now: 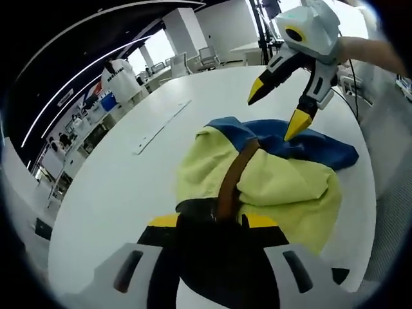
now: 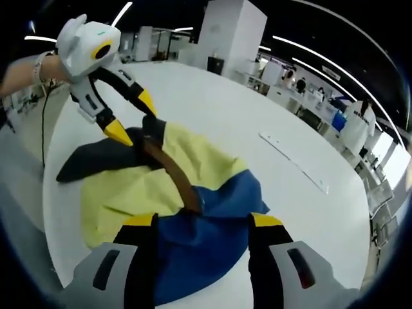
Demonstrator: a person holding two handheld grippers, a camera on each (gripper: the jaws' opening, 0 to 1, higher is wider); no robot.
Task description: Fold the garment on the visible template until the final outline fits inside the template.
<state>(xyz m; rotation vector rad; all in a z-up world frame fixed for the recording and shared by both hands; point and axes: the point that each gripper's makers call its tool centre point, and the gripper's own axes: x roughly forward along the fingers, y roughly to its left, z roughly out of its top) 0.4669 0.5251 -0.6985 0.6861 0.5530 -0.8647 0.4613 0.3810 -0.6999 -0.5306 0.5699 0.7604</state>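
Garment (image 1: 257,177): yellow and blue cloth with a brown band, bunched in a heap on the white bench (image 1: 122,187). Judged light, limp and soft. It will sag and drag rather than hold shape, and layers may slide over each other. Best taken by a pinch at an edge or corner, thin layers only, not the thick middle of the heap.

Left gripper (image 2: 132,116): in the right gripper view its jaws stand apart, yellow tips down at the dark blue edge of the garment (image 2: 187,212), one tip touching or just over the cloth; nothing pinched that I can see. In its own view, the cloth and brown band run up between its jaws.

Right gripper (image 1: 278,109): seen from the left gripper view, jaws spread wide, one tip at the blue fold, the other clear above the bench. Released, holding nothing.

A pale flat strip (image 2: 293,161) lies on the bench well apart from the heap; I cannot tell whether it is the template.
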